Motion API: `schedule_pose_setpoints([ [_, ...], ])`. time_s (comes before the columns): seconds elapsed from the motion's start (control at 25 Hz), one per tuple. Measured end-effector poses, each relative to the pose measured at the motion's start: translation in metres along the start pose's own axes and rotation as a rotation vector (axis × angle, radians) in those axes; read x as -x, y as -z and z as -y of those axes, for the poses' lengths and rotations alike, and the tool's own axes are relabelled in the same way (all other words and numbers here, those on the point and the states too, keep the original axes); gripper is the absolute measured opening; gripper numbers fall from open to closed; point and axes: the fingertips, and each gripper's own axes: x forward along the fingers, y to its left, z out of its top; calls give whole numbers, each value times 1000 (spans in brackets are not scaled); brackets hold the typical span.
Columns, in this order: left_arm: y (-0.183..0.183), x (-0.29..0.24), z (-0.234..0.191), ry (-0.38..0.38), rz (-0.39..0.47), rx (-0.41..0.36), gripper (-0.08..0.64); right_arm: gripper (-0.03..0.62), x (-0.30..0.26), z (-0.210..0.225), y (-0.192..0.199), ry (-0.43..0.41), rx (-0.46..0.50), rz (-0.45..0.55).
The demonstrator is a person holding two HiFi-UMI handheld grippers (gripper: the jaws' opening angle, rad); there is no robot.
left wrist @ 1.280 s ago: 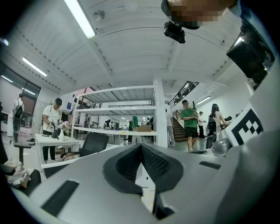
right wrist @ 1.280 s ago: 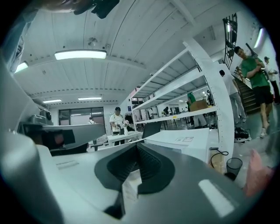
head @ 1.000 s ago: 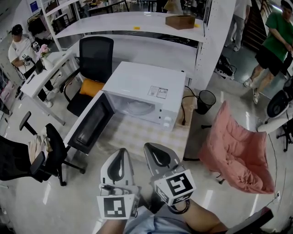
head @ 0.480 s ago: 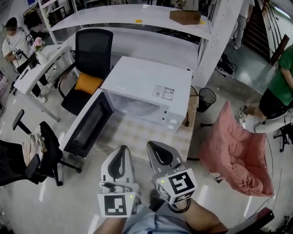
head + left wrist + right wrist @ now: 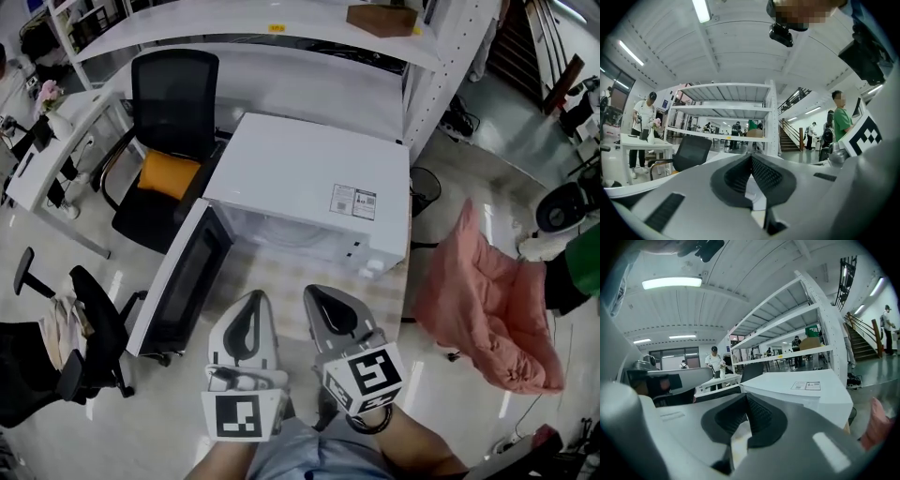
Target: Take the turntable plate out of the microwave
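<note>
Your left gripper (image 5: 255,302) and right gripper (image 5: 316,298) are closed and empty. The door-open microwave (image 5: 309,178) sits at twelve o'clock, seemingly on a checked worktop (image 5: 286,281).

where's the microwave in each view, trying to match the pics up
Head view: microwave at centre, its door swung open to the left.
Left gripper view: mostly hidden behind the jaws; only a white strip above them at lower left, probably part of it.
Right gripper view: right of centre, white top with a label.
Shared landmark: the white shelf rack behind it, also in the left and right gripper views.
</note>
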Motion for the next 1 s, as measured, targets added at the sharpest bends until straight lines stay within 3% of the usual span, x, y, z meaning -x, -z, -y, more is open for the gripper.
schedule_pose_setpoints([
  [0.52, 24, -66, -56, 177, -40, -24, 6, 0, -85, 4, 2, 125, -19, -25],
  [1.0, 48, -96, -64, 277, -64, -30, 6, 0, -104, 25, 13, 236, -37, -22],
])
